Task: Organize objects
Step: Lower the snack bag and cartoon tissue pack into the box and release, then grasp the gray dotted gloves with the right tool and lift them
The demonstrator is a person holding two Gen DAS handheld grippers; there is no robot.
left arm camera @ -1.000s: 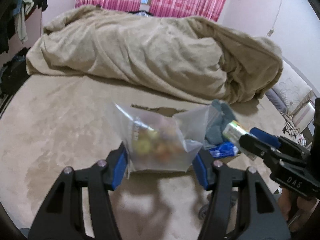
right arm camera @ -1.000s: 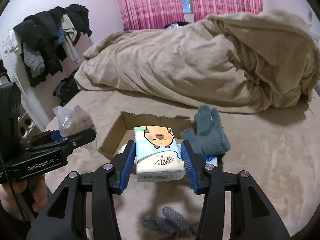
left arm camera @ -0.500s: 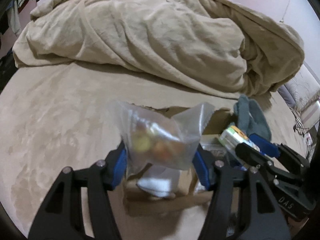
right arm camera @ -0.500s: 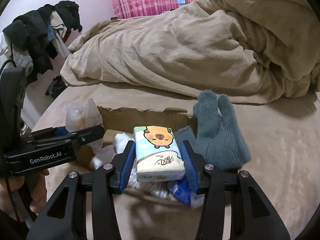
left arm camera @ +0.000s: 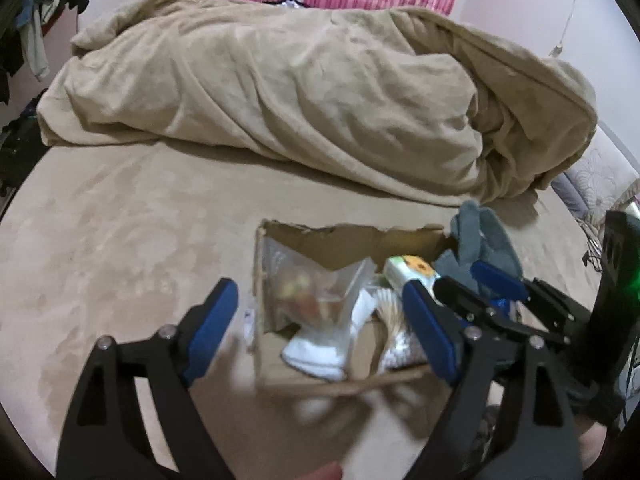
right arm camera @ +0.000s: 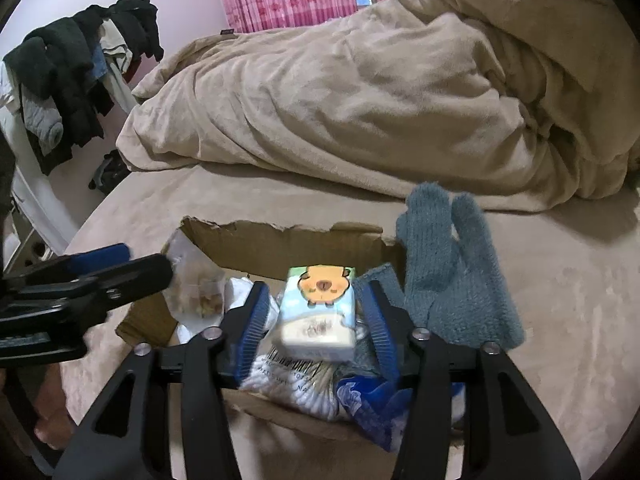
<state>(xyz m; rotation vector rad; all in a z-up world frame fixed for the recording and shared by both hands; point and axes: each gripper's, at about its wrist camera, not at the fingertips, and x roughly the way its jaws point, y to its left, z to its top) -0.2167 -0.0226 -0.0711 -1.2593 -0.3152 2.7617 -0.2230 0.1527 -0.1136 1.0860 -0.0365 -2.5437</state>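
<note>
An open cardboard box (left arm camera: pixel 340 240) (right arm camera: pixel 288 240) sits on the bed. My left gripper (left arm camera: pixel 320 320) is open above it. The clear snack bag (left arm camera: pixel 312 296) (right arm camera: pixel 196 284) lies free inside at the box's left end. My right gripper (right arm camera: pixel 316 320) is open over the box's right part. The tissue pack (right arm camera: pixel 318 308) with a cartoon animal sits loose between its pads, blurred; it also shows in the left wrist view (left arm camera: pixel 408 272). A grey-blue glove (right arm camera: pixel 452 268) (left arm camera: pixel 480 236) drapes over the box's right edge.
The box also holds white cloth (left arm camera: pixel 316 352), a printed white pack (right arm camera: pixel 292 376) and a blue wrapper (right arm camera: pixel 368 404). A rumpled beige duvet (left arm camera: pixel 300 92) lies behind. Clothes (right arm camera: pixel 68 84) hang at the left. Bare bed surface (left arm camera: pixel 112 240) spreads left of the box.
Both grippers moved forward over the box and opened. The left let go of the snack bag, which dropped into the box. The right's pads parted from the tissue pack.
</note>
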